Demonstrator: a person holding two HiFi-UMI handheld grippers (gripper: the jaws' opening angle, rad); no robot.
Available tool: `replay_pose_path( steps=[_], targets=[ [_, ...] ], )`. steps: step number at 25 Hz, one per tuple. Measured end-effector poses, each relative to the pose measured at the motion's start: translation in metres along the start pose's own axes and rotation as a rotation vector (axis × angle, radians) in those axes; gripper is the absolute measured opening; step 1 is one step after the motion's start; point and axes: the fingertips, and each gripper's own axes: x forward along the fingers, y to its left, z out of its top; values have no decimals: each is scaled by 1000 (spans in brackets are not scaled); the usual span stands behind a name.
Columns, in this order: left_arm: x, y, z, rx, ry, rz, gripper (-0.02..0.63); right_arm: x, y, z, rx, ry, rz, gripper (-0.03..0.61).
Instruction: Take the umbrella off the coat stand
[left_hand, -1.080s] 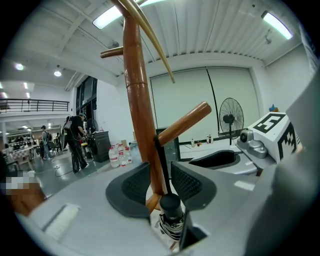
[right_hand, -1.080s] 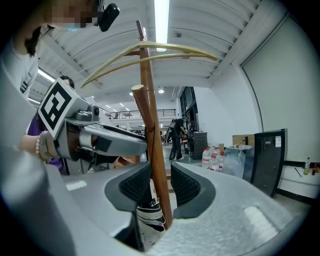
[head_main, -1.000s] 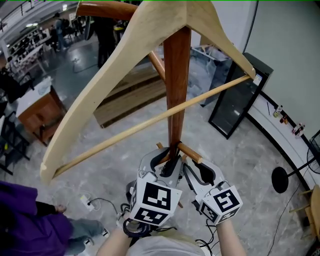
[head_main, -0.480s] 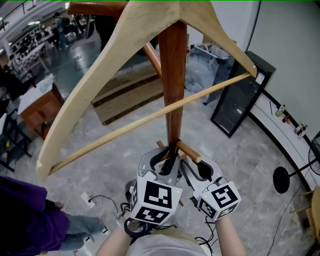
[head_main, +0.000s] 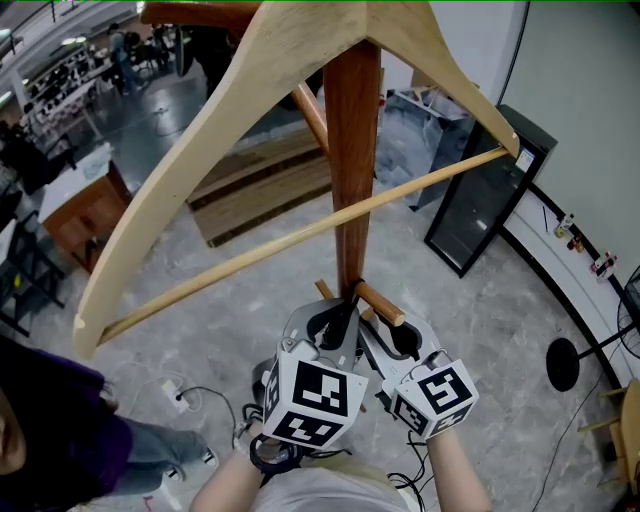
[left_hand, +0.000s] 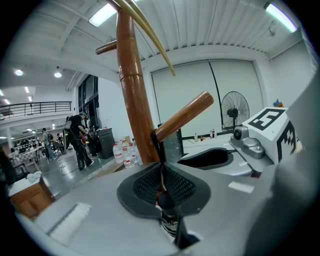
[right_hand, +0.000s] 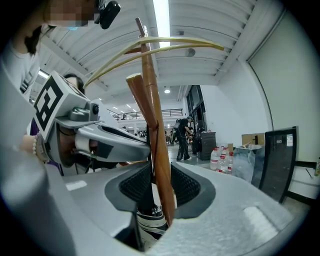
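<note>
I have both claws up against the coat stand (head_main: 354, 150), low on its pole, under the big pale wooden hanger (head_main: 230, 130) that sits on its top.

My left claw (left_hand: 161, 172) has just been closing. Its pads are now pinched together on a thin black strap (left_hand: 158, 150). That strap loops over the lower peg (left_hand: 182, 115) right where the peg leaves the pole, then runs straight down between the pads. Just under the pads hangs the umbrella (left_hand: 164, 199). I can only see a dark rounded end of it there, and the rest is hidden beneath the claw. So the umbrella is not off yet; it hangs by its strap from that peg, close against the pole.

My right claw (right_hand: 159, 185) is just beside the left one, on the other side of the same peg. Its jaws stand apart with a wooden part of the stand between them, the pole as far as I can tell. There is a clear gap on the left pad's side, and I cannot tell whether the right pad touches the wood, so it grips nothing.

From the head view the two marker cubes (head_main: 315, 400) sit side by side at the foot of the visible pole, nearly touching. Beyond the stand, well apart from it, a few water bottles (left_hand: 125, 156) stand on the floor.
</note>
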Motion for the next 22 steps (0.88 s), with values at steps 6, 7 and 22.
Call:
replay_pose_path(
  steps=[6, 7, 22],
  targets=[
    [-2, 0, -2, -36, -4, -28, 20, 3, 4, 3, -6, -3, 10, 123],
    [-2, -1, -2, -40, -6, -38, 20, 3, 5, 3, -6, -4, 11, 117],
    [-5, -1, -2, -30, -6, -96, 21, 14, 8, 4, -20, 0, 3, 84]
  ],
)
